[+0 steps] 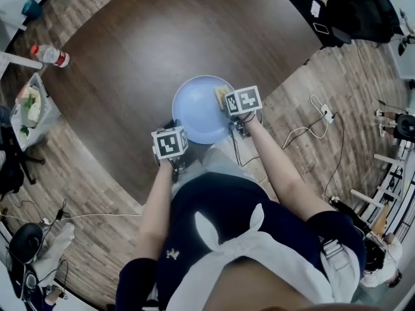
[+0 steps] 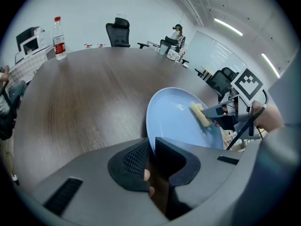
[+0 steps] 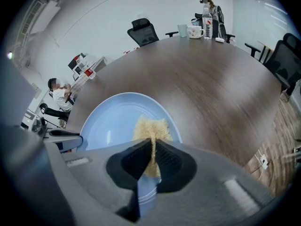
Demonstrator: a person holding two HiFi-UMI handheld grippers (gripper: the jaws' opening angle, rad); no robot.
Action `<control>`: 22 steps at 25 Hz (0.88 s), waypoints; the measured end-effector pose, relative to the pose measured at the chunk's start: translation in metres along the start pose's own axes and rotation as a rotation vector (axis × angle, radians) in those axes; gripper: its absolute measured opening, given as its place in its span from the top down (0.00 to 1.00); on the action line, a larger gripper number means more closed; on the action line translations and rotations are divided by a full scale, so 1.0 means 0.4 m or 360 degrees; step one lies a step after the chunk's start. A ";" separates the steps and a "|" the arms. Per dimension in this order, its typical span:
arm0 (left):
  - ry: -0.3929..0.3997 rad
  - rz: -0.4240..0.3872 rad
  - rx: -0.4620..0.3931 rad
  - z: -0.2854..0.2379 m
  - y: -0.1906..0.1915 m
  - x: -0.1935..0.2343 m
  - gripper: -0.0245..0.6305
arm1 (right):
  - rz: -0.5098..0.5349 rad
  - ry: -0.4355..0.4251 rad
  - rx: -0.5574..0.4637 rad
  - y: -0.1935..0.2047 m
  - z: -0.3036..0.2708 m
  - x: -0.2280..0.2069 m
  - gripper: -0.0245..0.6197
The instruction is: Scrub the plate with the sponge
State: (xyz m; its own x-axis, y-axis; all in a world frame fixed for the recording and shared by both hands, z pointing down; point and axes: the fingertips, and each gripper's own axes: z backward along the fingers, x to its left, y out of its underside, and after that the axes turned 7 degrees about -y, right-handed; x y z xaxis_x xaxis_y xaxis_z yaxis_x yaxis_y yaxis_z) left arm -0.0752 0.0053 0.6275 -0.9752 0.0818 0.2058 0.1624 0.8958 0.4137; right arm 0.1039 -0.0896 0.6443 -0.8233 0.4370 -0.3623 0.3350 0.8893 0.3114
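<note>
A light blue plate [image 1: 198,109] lies at the near edge of the dark wooden table [image 1: 155,50]. My left gripper [image 1: 174,153] is shut on the plate's near rim [image 2: 151,140], with the rim pinched between its jaws. My right gripper [image 1: 232,116] is shut on a yellow sponge [image 3: 149,132], which presses on the plate's inner face [image 3: 113,121] near its right rim. In the left gripper view the sponge [image 2: 201,114] shows as a pale strip on the far side of the plate [image 2: 174,119], with the right gripper [image 2: 221,114] behind it.
A water bottle [image 1: 50,55] with a red label stands at the table's left edge. Black chairs [image 1: 337,15] sit at the far right. Cables [image 1: 311,125] run over the wooden floor. Across the table stand a cup [image 3: 194,31] and a bottle [image 3: 205,18].
</note>
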 end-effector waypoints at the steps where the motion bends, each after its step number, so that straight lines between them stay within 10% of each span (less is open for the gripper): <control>1: 0.0001 0.0003 0.0001 0.000 0.000 0.000 0.89 | 0.0001 0.0000 0.0004 0.002 0.001 0.000 0.93; 22: 0.0010 0.0029 0.0000 -0.003 0.001 0.000 0.89 | -0.0007 -0.0011 0.0014 0.038 0.005 0.008 0.93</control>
State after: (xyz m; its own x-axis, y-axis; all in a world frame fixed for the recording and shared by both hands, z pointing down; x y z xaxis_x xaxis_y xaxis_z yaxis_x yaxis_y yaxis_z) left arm -0.0749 0.0053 0.6286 -0.9711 0.0953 0.2190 0.1802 0.8941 0.4100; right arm 0.1074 -0.0745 0.6461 -0.8215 0.4338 -0.3700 0.3353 0.8925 0.3017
